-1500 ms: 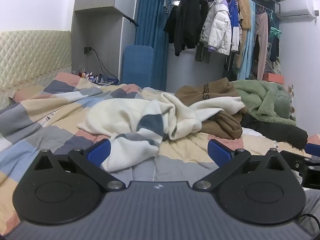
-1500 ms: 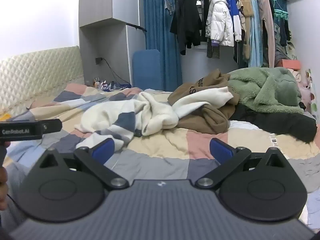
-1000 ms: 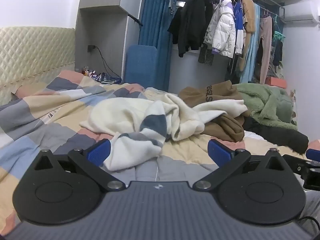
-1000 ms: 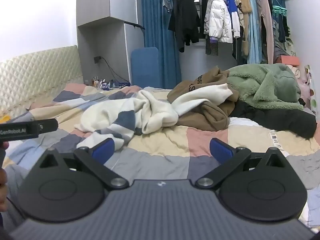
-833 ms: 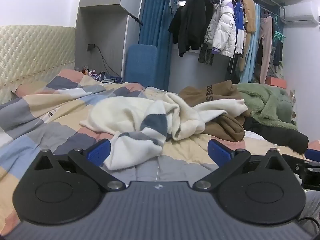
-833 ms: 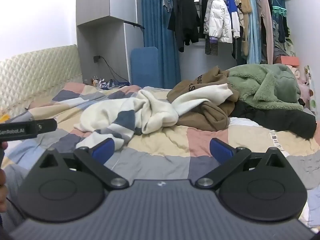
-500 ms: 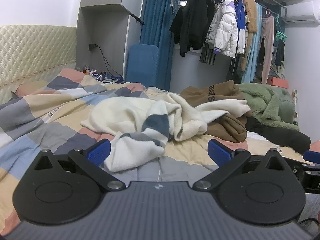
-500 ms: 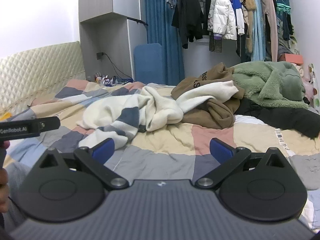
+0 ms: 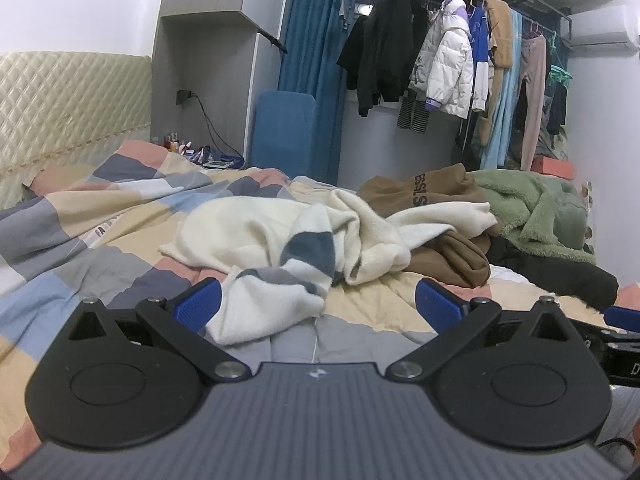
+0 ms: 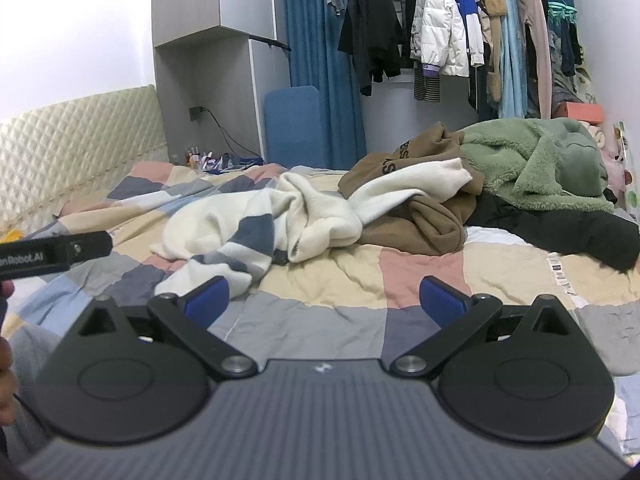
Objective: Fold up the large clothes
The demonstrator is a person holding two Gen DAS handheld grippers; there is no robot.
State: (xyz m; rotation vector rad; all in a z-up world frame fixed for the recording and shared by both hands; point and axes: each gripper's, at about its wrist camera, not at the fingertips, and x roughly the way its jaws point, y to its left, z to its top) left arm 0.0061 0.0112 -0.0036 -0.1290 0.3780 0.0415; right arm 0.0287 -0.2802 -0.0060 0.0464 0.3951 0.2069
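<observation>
Fingers (image 9: pixel 199 305) of both grippers wide apart, empty, above crumpled cream sweater (image 9: pixel 280 236) on checked quilt (image 9: pixel 80 248).

I see a bed (image 9: pixel 100 248) covered by a patchwork quilt (image 10: pixel 352 280) in beige, grey, pink and pale blue squares, rumpled into soft creases. Directly on it lies a crumpled cream sweater (image 9: pixel 280 236) with grey-blue stripes, one sleeve trailing toward me. Touching its far side is a brown hoodie (image 10: pixel 416 216) with printed lettering, and a cream sleeve drapes across it. Beside that sits a green fleece garment (image 10: pixel 532 160), resting on a black garment (image 10: pixel 560 232) spread over the quilt. Small items, maybe bottles, cluster at the bed's far edge (image 9: pixel 180 146), too blurred for me to identify.
</observation>
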